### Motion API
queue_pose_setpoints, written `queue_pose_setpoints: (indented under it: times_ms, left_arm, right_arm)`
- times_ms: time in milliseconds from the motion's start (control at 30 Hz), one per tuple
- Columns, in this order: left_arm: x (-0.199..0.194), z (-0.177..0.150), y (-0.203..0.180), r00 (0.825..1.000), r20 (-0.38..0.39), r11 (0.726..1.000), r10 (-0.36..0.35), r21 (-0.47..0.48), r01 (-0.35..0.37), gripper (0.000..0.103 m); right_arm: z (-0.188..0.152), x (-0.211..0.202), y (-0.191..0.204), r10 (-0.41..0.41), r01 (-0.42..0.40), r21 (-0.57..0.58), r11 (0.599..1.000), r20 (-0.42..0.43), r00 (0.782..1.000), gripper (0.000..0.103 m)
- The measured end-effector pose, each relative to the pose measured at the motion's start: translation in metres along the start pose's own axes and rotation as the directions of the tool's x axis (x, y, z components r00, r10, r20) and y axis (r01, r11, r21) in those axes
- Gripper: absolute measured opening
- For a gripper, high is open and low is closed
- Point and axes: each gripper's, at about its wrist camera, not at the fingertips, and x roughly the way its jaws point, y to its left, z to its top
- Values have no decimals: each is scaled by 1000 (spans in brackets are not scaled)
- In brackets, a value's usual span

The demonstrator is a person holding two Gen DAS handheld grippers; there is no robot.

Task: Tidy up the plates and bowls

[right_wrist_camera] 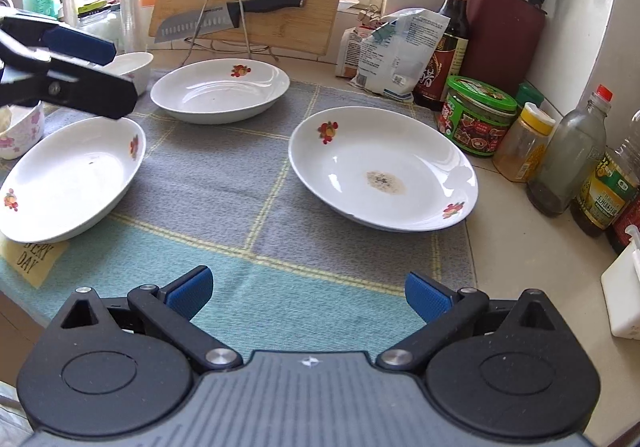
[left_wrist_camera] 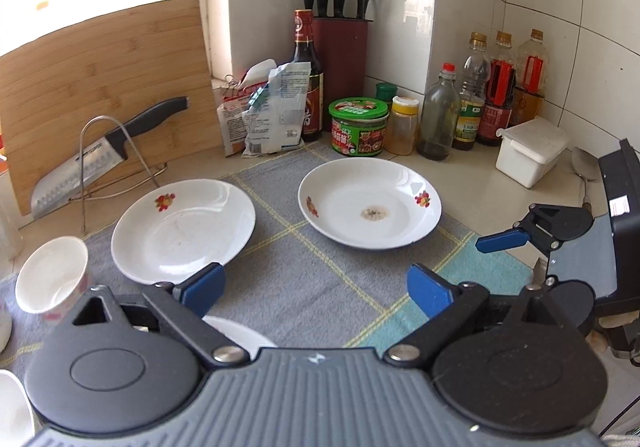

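Three white plates with red flower prints lie on a grey-and-teal checked cloth (right_wrist_camera: 248, 207). The right plate (left_wrist_camera: 370, 203) (right_wrist_camera: 384, 167) has a dark speck stain in its middle. The far-left plate (left_wrist_camera: 184, 231) (right_wrist_camera: 220, 89) sits just beyond my left gripper (left_wrist_camera: 316, 289), which is open over the cloth with nothing between its fingers. The third plate (right_wrist_camera: 76, 179) lies partly under that gripper, only its rim (left_wrist_camera: 240, 331) showing. A white bowl (left_wrist_camera: 52, 279) is at the far left. My right gripper (right_wrist_camera: 309, 293) hangs open and empty above the cloth's near teal part.
A bamboo cutting board (left_wrist_camera: 100, 87) and a cleaver on a wire rack (left_wrist_camera: 100, 155) stand at the back left. Food bags (left_wrist_camera: 268, 111), a dark sauce bottle (left_wrist_camera: 306, 75), a knife block (left_wrist_camera: 340, 51), jars, oil bottles and a white box (left_wrist_camera: 532, 151) line the tiled corner. A floral bowl (right_wrist_camera: 24, 131) sits at the left.
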Motion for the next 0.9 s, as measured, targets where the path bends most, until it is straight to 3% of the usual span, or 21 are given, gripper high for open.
queue_pose_setpoints:
  times_ms: [233,567,900]
  left_arm:
    - [-40,-46,18,998,-17,995,62,-83,-63,97]
    - [-80,-106,38,990,-58,983,131,-120,-137,97]
    - [-62,-143,54,965,-163,966,206,-125,-227,97]
  right_arm:
    - [2,-16,39,12,-11,-33,999,21,1000,103]
    - [8,-29,90,30,-29,-60,998,16,999,103]
    - [21,-17,106,123,-124,-80,989,-8,992,103]
